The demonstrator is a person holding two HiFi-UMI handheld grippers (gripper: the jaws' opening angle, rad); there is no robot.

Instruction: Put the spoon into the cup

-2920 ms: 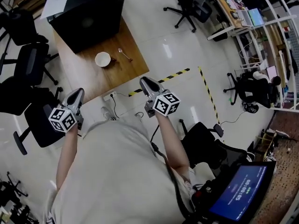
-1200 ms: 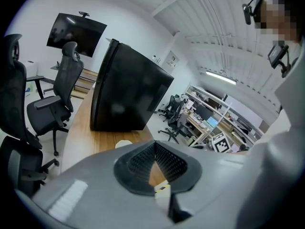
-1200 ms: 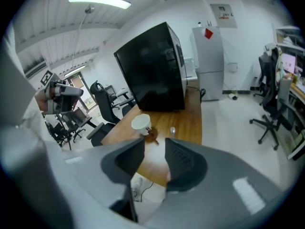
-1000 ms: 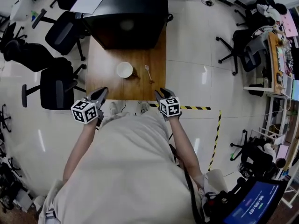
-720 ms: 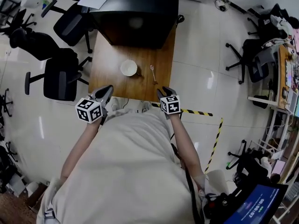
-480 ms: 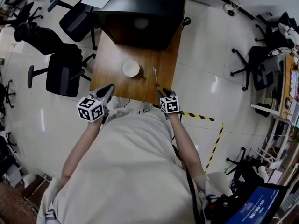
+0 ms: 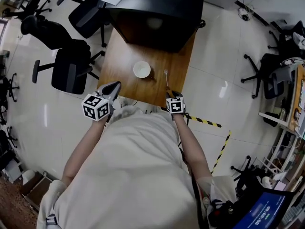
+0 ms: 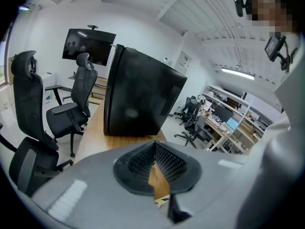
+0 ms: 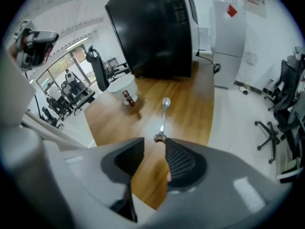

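In the head view, a wooden counter (image 7: 125, 63) stands ahead of the person, with a large black box (image 7: 157, 8) filling its far end. A white cup (image 7: 142, 69) sits near the middle of the bare wood. The spoon (image 7: 166, 77) lies flat just to the cup's right, apart from it, with its handle pointing toward the person. The left tongs (image 7: 114, 86) hang at the counter's near left edge. The right tongs (image 7: 172, 94) hang at the near right edge, just short of the spoon's handle. An office chair (image 7: 71, 70) stands left of the counter.

In the left gripper view, the left tongs (image 8: 155, 144) have their tips together and nothing between them. They point along the counter toward the black box.

In the right gripper view, the right tongs (image 9: 153, 142) stand apart and empty. The end of the spoon's (image 9: 164, 112) handle lies just beyond the gap, touching neither pad. The bowl of the spoon lies farther away. The cup (image 9: 118, 88) stands up and to the left.
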